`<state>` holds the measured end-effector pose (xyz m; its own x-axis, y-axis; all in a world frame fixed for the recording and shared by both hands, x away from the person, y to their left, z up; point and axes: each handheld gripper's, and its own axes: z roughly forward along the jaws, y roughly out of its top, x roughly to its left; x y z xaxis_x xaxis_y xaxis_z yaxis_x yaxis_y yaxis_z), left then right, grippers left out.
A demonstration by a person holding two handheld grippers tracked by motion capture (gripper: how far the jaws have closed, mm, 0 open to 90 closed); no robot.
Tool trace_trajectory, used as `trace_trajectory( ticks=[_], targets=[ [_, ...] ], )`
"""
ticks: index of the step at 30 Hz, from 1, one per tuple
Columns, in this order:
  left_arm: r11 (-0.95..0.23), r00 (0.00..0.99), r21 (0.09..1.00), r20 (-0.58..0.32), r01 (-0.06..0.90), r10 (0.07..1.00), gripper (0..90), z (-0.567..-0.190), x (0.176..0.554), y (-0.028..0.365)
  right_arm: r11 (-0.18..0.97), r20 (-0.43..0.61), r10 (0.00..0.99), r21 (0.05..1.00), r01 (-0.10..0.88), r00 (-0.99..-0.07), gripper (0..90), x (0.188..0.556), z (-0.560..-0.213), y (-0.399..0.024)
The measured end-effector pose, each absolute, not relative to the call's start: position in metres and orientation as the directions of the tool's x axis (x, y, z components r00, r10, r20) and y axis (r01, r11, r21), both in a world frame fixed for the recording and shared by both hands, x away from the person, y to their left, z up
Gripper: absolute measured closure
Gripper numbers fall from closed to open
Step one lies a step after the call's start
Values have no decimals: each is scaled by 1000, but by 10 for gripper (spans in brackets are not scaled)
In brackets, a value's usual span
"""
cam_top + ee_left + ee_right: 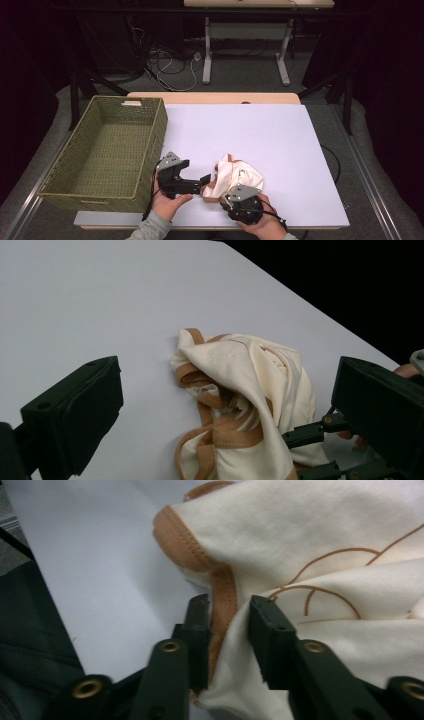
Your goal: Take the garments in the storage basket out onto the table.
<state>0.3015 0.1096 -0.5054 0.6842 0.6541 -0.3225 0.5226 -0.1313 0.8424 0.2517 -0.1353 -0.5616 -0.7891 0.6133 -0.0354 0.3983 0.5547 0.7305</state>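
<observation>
Honestly, the setup looks like a cloth-tidying job: a crumpled cream garment (239,176) with tan trim sits bunched on the white table (260,135), near its front edge, and a woven basket (111,150) stands open at the table's left side, well placed to drop the garment into. That's my guess at why the basket stands so close to the action.

Right gripper (229,615) is doing the real work. In the right gripper view its jaws stand narrow with a fold of cream fabric and a strip of the tan binding (222,605) between them. The left jaw lies against the binding, but I can't tell whether the right one presses the cloth yet, so it's a pinch forming rather than a sure grip. Going for the trimmed edge makes sense, since a seam gives firmer purchase than loose cloth.

Left gripper (220,405) is a different story: jaws spread wide, one at each side of the left gripper view, with the garment lying on the table out ahead of them, not touched.

Pose-wise, from the high view both hands come in from the near edge. The left hand (167,197) holds its gripper roughly level, pointing right toward the garment's left end. The right hand (257,220) sits at the garment's near side, its gripper aimed away from the person and into the pile.
</observation>
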Motion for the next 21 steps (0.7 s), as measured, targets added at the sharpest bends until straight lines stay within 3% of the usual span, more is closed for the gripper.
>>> trace_trajectory(
  ticks=[3, 5, 21],
  targets=[
    [-127, 684, 845, -323, 520, 654, 4, -505, 301, 110, 541, -24, 635, 727, 423, -772, 831, 255, -561, -137],
    [-126, 685, 845, -324, 520, 652, 4, -505, 302, 110, 526, -4, 646, 726, 442, -763, 850, 257, -560, -138],
    [-151, 688, 843, -304, 516, 659, 5, -507, 302, 107, 412, 112, 655, 776, 478, -747, 861, 264, -535, -152]
  ],
)
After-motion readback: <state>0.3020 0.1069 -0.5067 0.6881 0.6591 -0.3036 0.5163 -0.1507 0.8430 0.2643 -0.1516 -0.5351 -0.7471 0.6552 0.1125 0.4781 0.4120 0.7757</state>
